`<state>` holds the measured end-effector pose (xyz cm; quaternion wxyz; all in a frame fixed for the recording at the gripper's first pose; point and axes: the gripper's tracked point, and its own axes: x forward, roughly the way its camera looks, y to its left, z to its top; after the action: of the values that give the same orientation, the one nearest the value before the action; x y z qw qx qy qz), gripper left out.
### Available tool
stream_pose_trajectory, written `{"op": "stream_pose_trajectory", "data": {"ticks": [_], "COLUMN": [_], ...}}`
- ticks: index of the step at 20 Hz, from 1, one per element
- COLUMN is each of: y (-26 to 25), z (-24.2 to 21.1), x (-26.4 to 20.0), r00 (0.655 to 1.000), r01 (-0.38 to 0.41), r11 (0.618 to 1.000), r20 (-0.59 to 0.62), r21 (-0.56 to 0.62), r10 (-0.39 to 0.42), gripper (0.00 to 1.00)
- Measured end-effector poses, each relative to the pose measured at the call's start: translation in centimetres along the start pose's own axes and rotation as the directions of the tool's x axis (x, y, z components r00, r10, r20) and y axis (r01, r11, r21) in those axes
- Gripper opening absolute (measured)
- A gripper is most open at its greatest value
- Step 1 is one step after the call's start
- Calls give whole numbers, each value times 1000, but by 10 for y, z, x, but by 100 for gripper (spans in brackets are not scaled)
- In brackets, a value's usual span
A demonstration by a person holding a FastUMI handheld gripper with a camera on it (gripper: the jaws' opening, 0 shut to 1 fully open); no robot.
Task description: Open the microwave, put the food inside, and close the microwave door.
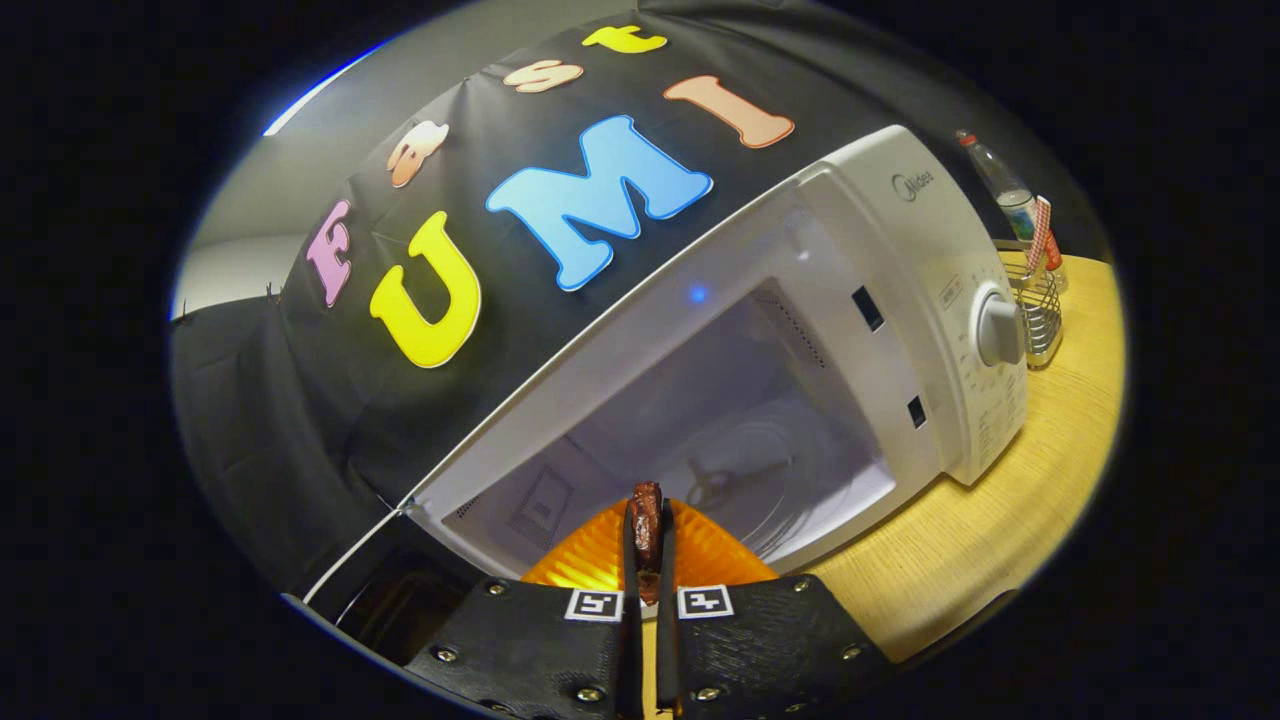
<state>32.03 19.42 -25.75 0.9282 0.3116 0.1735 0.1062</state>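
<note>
Gripper (pixel 647 560) tilted, fingers clenched on a dark food piece (pixel 647 525) above an orange ridged dish (pixel 700 555). Beyond, the white microwave (pixel 900 300) stands open on the wooden table (pixel 1000 520), cavity bare. Far right: wire rack (pixel 1040 305), bottle (pixel 1005 190).

White microwave (pixel 900 300), ribbed orange plate (pixel 700 555), light wood table (pixel 1000 530)

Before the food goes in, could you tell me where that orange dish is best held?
By the near rim, from the front, as now: the gripper is shut on the dark food at the orange dish's edge, which faces the fingers; its far side already points into the open microwave.
</note>
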Motion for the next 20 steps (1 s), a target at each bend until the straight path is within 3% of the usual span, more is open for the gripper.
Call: {"op": "stream_pose_trajectory", "data": {"ticks": [7,11,13,16,19,20], "y": [-12,-30,-46,-60,-69,-66], "z": [-1,5,-1,-9,11,13], "x": [34,51,57,61,56,53], "r00": [1000,998,992,985,973,975], "r01": [11,66,126,157,225,219], "r11": [1000,991,968,920,831,828], "r20": [8,29,3,-12,75,79], "r21": [-15,-113,-217,-359,-509,-517], "r10": [-11,-63,-128,-173,-218,-208], "gripper": [8,12,28,50,99,99]}}
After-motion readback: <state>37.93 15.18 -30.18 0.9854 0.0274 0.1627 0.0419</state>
